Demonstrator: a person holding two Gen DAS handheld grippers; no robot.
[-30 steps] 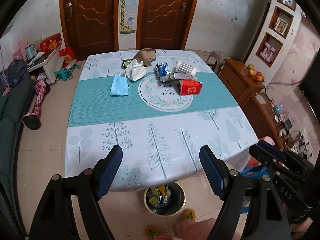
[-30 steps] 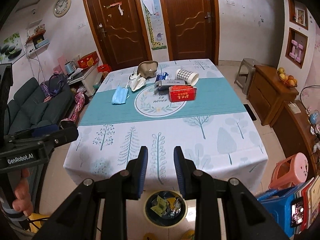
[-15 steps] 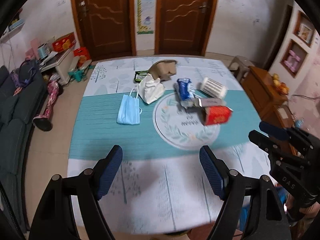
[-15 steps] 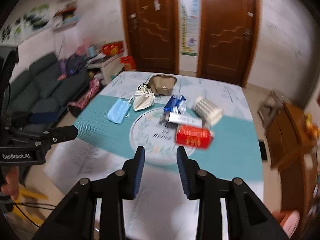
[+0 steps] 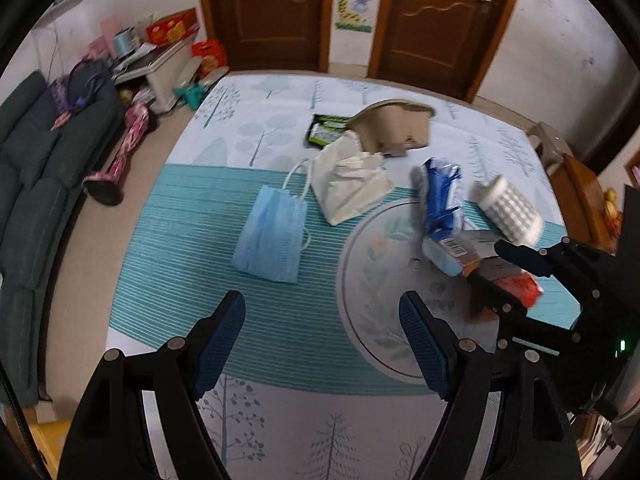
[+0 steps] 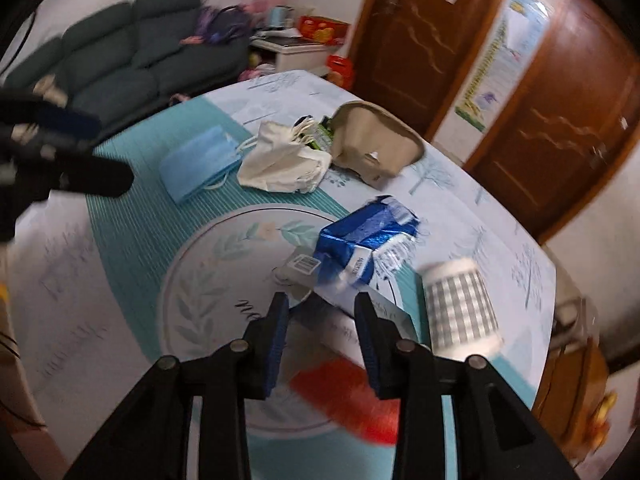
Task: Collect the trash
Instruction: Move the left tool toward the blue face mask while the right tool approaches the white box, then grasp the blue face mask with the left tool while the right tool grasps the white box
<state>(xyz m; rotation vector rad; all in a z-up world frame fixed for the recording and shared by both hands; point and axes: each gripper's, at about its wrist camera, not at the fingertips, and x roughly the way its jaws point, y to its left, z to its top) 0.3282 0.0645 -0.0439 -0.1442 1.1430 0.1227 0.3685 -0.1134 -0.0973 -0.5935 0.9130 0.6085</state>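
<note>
Both tools have come in over the surface since a second ago; the trash pail on the floor at the near edge is out of view now, and the litter fills both views.

Left tool (image 5: 322, 338): jaws wide apart, nothing between them, over the teal striped band of the tablecloth (image 5: 200, 280). Just past its tips lies the blue face mask (image 5: 272, 234), flat on the band. Beyond that, a crumpled white mask (image 5: 352, 184), its ear loop touching the blue one. Farther back a torn brown paper bowl (image 5: 396, 128) on its side, with a green-and-black packet (image 5: 326, 130) partly under it.

Right tool (image 6: 322, 330): jaws have just been opening and stand part-way apart, gripping nothing. Between its tips a flat white carton with a barcode (image 6: 306, 266) shows below; whether the pads touch it I cannot tell. A red box (image 6: 352, 396) lies blurred beneath the tool, close to the camera. Crumpled blue foil wrapper (image 6: 366, 236) rests on the carton's far end. Checked paper cup (image 6: 460, 312) lies on its side to the right of the tool, near the carton.

From the left view the right tool (image 5: 492, 264) hangs over the red box at the right edge of the printed round emblem (image 5: 380, 280).

Background: dark sofa (image 5: 36, 168), two brown doors (image 5: 436, 20).
</note>
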